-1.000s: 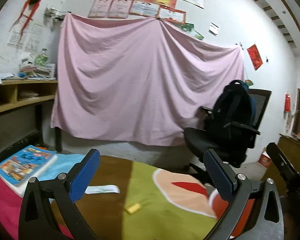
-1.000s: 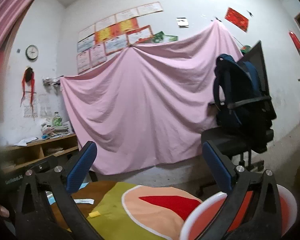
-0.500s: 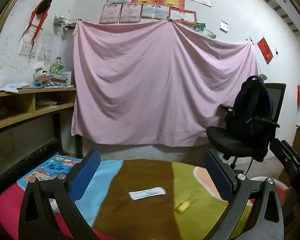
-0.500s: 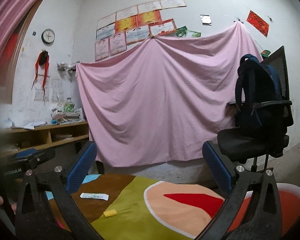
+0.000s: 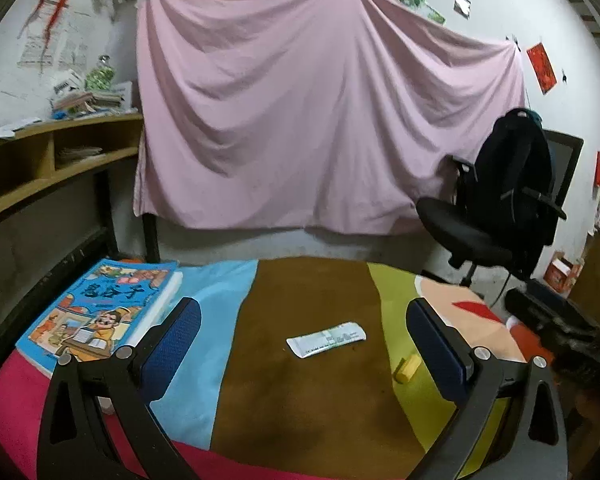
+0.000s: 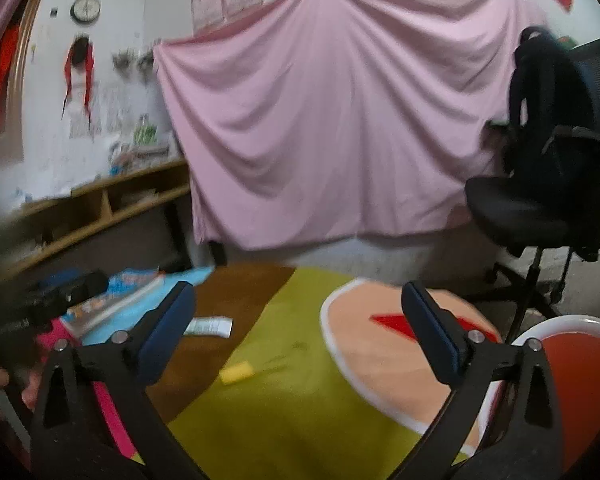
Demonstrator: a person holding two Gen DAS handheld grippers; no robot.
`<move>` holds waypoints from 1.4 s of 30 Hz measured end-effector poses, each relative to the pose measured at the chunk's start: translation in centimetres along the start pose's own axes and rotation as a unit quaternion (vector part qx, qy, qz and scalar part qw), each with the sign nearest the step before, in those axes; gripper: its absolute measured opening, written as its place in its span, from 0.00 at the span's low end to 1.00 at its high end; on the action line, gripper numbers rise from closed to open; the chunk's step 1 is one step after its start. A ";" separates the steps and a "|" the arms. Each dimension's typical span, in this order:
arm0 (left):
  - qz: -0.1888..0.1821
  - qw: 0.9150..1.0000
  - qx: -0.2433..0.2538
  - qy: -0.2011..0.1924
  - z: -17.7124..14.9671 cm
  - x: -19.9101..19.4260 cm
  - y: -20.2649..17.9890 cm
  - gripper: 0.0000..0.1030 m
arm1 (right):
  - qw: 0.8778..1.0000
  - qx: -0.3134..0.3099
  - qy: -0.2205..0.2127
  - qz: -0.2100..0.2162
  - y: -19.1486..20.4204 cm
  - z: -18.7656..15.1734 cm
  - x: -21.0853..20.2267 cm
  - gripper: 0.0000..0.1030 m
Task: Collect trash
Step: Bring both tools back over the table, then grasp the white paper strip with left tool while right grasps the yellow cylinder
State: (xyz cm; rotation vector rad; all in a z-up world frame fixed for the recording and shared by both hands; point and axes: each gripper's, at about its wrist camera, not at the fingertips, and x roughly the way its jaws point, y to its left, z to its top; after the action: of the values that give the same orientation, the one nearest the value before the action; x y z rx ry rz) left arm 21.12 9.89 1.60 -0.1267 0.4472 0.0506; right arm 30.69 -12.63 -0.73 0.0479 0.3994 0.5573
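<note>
A white paper wrapper [image 5: 326, 339] lies flat on the brown stripe of the table cloth; it also shows in the right wrist view [image 6: 211, 326]. A small yellow piece [image 5: 406, 369] lies to its right on the green stripe, also in the right wrist view [image 6: 236, 374]. My left gripper [image 5: 303, 344] is open and empty, above the table with the wrapper between its fingers in view. My right gripper [image 6: 298, 332] is open and empty, above the green stripe. A red bowl with a white rim [image 6: 568, 364] sits at the right.
A blue picture book [image 5: 100, 312] lies at the table's left. A black office chair with a backpack [image 5: 508, 200] stands beyond the table's right side. A pink sheet [image 5: 320, 120] hangs on the wall behind. Wooden shelves [image 5: 56, 160] stand on the left.
Both grippers have tilted down and moved closer to the table, so the wrapper and yellow piece sit higher and larger in view. Both stay open.
</note>
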 end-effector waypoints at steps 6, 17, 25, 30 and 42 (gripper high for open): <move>-0.003 0.997 0.025 0.072 0.4 3.4 0.3 0.70 | 0.995 -0.043 0.085 0.037 1.6 -1.7 3.4 0.98; -0.037 0.987 0.010 0.159 -0.1 7.8 1.9 0.53 | 0.967 -0.086 0.225 0.087 3.3 -4.0 8.6 0.78; -0.062 0.979 0.043 0.188 0.2 10.1 1.2 0.53 | 0.961 -0.085 0.247 0.087 3.4 -4.3 9.5 0.57; -0.083 0.971 0.067 0.212 -0.3 11.2 0.3 0.53 | 0.966 -0.077 0.231 0.080 3.3 -3.9 9.0 0.57; -0.086 0.954 0.151 0.245 -2.0 11.7 -3.5 0.19 | 0.979 -0.049 0.189 0.058 1.0 -3.0 5.6 0.57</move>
State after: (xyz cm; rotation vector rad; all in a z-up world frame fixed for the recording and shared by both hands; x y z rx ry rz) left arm 31.06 6.36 -4.90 0.1297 0.9316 -0.2255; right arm 33.40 -9.07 -5.34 -0.1324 0.7427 0.7036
